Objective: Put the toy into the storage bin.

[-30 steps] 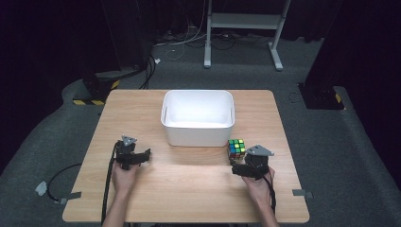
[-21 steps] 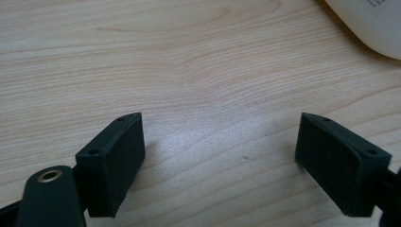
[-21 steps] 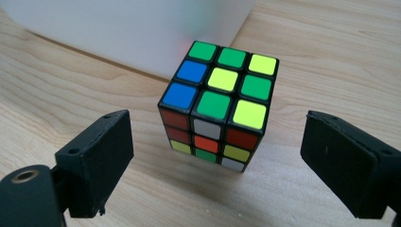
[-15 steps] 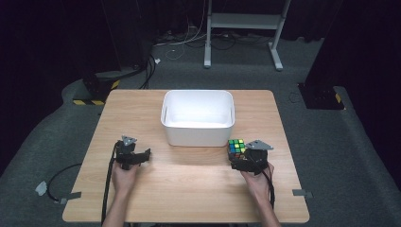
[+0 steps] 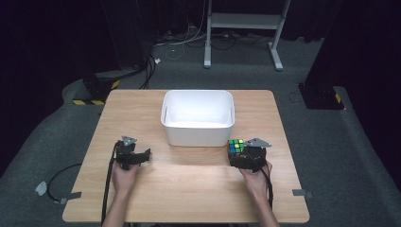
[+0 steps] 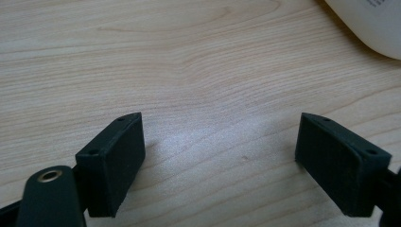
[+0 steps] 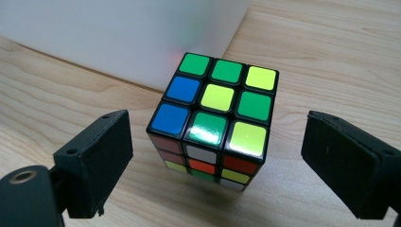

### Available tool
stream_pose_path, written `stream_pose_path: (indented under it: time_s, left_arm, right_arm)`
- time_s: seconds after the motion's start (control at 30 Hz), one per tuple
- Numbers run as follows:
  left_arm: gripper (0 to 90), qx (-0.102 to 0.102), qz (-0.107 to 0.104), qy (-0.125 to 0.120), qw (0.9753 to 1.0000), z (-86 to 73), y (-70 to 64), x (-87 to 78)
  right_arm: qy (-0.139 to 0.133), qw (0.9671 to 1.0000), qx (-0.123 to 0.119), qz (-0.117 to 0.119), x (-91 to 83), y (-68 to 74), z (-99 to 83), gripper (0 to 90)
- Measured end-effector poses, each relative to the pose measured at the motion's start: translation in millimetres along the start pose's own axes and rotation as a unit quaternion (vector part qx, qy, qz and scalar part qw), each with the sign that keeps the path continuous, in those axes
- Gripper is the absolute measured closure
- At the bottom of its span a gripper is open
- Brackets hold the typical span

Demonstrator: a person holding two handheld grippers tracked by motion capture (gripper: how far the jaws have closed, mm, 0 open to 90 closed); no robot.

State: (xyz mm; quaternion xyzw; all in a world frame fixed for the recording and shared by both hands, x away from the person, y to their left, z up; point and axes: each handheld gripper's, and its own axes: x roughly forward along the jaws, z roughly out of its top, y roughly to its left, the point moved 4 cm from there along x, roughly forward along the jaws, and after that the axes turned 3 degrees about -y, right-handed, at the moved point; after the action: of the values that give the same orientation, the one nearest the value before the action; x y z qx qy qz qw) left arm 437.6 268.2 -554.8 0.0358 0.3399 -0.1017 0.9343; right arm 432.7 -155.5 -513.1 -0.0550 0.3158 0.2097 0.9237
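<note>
A scrambled Rubik's cube rests on the wooden table, just off the front right corner of the white bin. My right gripper is open, its jaws on either side of the cube with a gap on each side, touching nothing. Over bare wood at the table's left, my left gripper stands open with nothing between its fingers. In the left gripper view the bin's corner shows at the top right.
The white bin looks empty and stands at the table's middle back. Beyond the table lie dark floor, cables and a white stand's legs. A cable trails off the left edge.
The right gripper has moved forward toward the cube, so that its jaws now flank it. The left gripper has hardly moved.
</note>
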Motion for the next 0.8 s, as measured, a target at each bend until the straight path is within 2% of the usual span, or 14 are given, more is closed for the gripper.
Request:
stream_pose_path:
  time_s: [0.17, 0.43, 0.8]
  left_arm:
    - [17.0, -0.001, 0.0, -0.001, 1.0, 0.0, -0.1, 0.1]
    - [16.9, 0.0, 0.0, 0.0, 1.0, 0.0, 0.0, 0.1]
    - [17.0, -0.001, 0.0, 0.0, 1.0, 0.0, 0.0, 0.0]
  right_arm:
    - [0.01, 0.9999, -0.001, -0.004, 6.3, -0.9, 1.3, 9.5]
    - [0.01, 0.9999, -0.002, -0.006, 11.4, 0.2, 6.0, 9.6]
    - [0.023, 0.9997, 0.0, -0.012, 25.0, 0.5, 9.2, 9.9]
